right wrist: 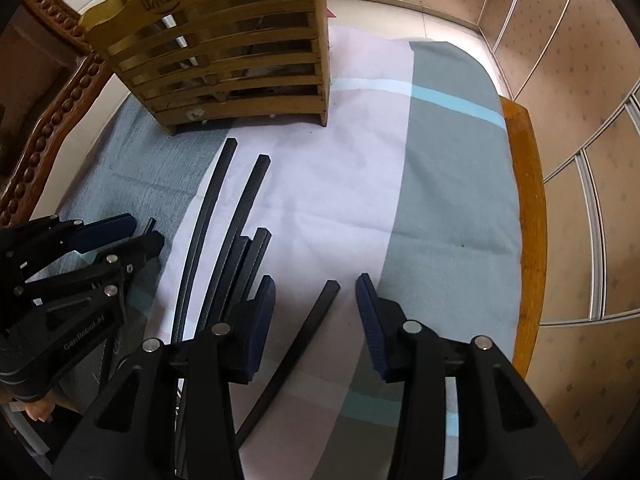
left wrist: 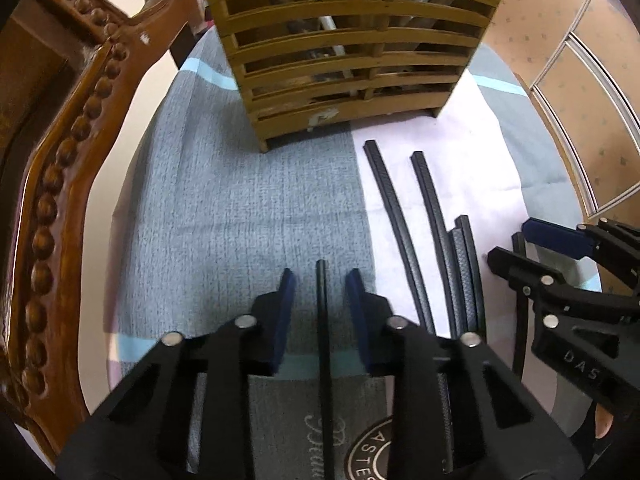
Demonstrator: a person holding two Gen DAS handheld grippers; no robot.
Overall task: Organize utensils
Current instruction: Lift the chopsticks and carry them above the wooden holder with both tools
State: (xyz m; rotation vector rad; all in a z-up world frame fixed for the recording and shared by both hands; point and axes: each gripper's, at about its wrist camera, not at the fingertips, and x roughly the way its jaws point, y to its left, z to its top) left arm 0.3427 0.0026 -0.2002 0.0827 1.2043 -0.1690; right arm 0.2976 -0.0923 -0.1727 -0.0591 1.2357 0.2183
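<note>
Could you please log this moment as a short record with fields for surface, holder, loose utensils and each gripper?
surface: table under a grey, pink and blue cloth
holder: slatted wooden rack, upright at the far end, utensils inside
loose utensils: black chopsticks lying on the cloth
left gripper: open, one chopstick between its fingers
right gripper: open, one chopstick between its fingers
</note>
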